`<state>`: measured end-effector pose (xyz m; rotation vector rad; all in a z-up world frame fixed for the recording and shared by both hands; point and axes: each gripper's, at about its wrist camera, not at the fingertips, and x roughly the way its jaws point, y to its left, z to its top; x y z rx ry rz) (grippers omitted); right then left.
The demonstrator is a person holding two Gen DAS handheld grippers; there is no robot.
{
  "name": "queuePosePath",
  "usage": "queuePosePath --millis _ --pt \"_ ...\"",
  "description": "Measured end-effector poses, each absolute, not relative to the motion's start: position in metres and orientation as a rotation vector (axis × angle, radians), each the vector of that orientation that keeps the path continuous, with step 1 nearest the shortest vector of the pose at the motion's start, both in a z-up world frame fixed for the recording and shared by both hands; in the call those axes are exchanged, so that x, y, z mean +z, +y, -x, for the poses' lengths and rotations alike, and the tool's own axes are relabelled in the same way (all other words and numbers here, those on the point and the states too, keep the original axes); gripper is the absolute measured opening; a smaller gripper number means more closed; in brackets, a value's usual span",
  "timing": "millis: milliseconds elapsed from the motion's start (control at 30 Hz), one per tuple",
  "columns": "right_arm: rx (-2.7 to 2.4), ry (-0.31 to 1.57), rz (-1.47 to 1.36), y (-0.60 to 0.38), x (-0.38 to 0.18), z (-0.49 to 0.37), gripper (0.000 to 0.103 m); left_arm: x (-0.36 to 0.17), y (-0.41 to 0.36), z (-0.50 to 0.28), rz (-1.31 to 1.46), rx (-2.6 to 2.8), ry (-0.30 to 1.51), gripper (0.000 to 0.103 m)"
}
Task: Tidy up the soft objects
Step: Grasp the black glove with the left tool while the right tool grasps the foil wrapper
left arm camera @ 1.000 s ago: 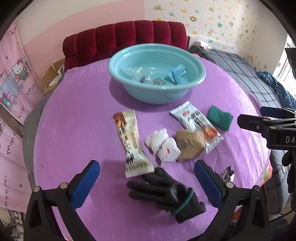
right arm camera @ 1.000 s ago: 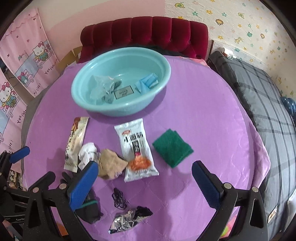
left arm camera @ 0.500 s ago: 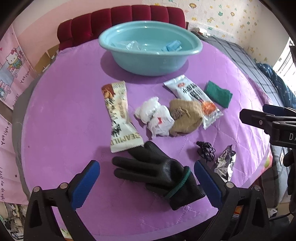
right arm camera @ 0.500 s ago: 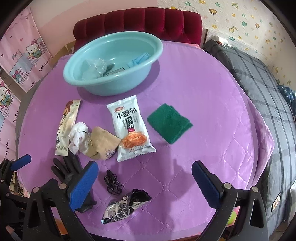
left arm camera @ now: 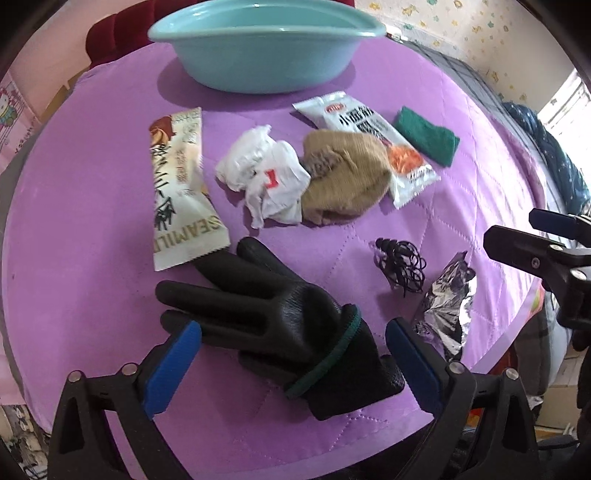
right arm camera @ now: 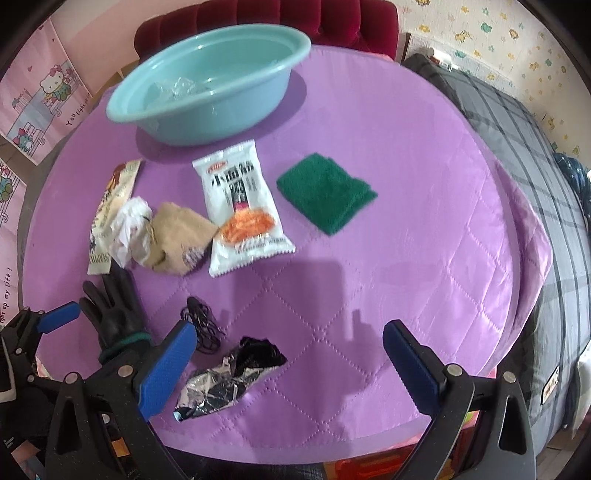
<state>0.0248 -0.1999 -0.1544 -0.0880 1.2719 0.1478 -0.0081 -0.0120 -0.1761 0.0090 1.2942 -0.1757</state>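
1. From my remote seat I saw a round worktop (right arm camera: 406,240) under a quilted purple cover.
2. A red tufted headboard (right arm camera: 295,22) stood behind its far edge.
3. Pink cartoon-cat posters (right arm camera: 48,92) hung on the wall to the left.
4. Wallpaper (right arm camera: 498,33) with small coloured figures covered the wall to the right.
5. A bed with a grey plaid blanket (right arm camera: 546,177) lay just beside the worktop's right edge.
6. In the left wrist view, dark blue fabric (left arm camera: 561,166) lay on that blanket near a bright window (left arm camera: 565,96).
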Motion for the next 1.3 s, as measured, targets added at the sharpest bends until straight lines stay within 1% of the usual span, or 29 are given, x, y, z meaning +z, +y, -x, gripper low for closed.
queuePosePath --millis 33,133,233,267,300,400,800,967,1033,1067,1100,1167,1200,1300 --pt "0.148 1.277 0.089 -0.2 -0.156 -0.024 0.103 -0.178 -0.012 0.008 -0.013 -0.17 1.296 0.095" --pt "0.151 1.285 0.089 -0.199 -0.16 -0.021 0.103 -0.182 -0.011 0.006 0.023 -0.191 1.309 0.082" --pt "0.155 1.291 0.092 -0.199 -0.161 -0.019 0.103 -0.186 -0.01 0.006 0.078 -0.243 1.337 0.049" --pt "0.156 1.298 0.091 -0.198 -0.163 -0.019 0.103 -0.187 -0.01 0.007 0.095 -0.262 1.342 0.03" --pt "0.157 1.302 0.091 -0.198 -0.164 -0.019 0.103 -0.187 -0.011 0.009 0.095 -0.275 1.34 0.027" --pt "0.174 1.319 0.086 -0.196 -0.167 -0.017 0.103 -0.183 -0.013 0.014 0.082 -0.296 1.321 0.022" --pt "0.261 1.435 0.057 -0.181 -0.195 -0.007 0.103 -0.15 -0.014 0.033 0.037 -0.277 1.249 0.021" --pt "0.31 1.513 0.018 -0.175 -0.213 -0.001 0.102 -0.148 -0.008 0.032 0.037 -0.273 1.241 0.022" --pt "0.32 1.514 0.013 -0.174 -0.214 0.001 0.093 -0.148 -0.007 0.033 0.035 -0.274 1.24 0.022" --pt "0.325 1.513 0.019 -0.172 -0.214 0.002 0.081 -0.148 -0.007 0.033 0.034 -0.277 1.239 0.022" --pt "0.325 1.514 0.02 -0.171 -0.215 0.003 0.067 -0.147 -0.007 0.034 0.033 -0.28 1.238 0.022" --pt "0.333 1.516 0.005 -0.173 -0.215 0.004 0.047 -0.145 -0.008 0.035 0.031 -0.285 1.234 0.022" --pt "0.335 1.512 0.001 -0.171 -0.214 0.005 0.042 -0.144 -0.009 0.035 0.031 -0.288 1.232 0.022" --pt "0.329 1.495 0.006 -0.175 -0.208 0.007 0.034 -0.144 -0.009 0.035 0.035 -0.293 1.235 0.022"
